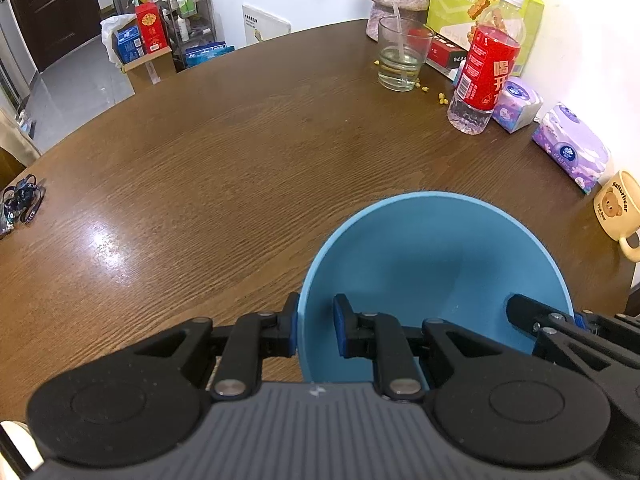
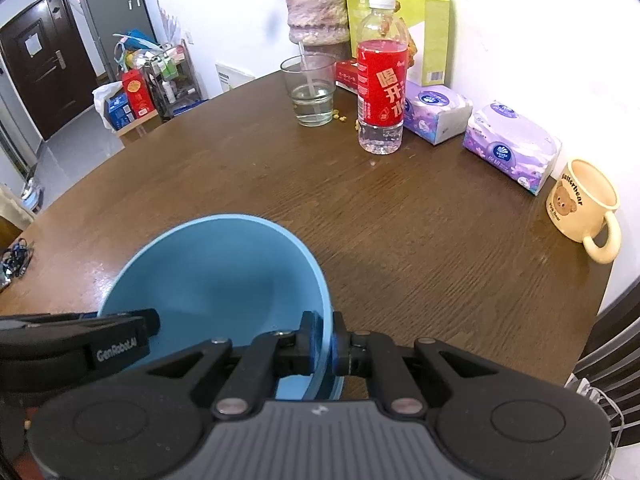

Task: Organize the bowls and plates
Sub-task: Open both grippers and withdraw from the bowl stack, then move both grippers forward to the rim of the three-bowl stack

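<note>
A light-blue bowl sits upright, low over the brown wooden table; whether it touches the top I cannot tell. My left gripper is shut on its left rim, one finger outside the wall and one inside. My right gripper is shut on the opposite rim, with the thin edge pinched between the blue pads. Each view shows the other gripper's black fingers reaching into the bowl from the side. The bowl is empty inside.
Along the far right of the table stand a water glass, a red-labelled bottle, two purple tissue packs and a cream bear mug. A black cord lies at the left edge.
</note>
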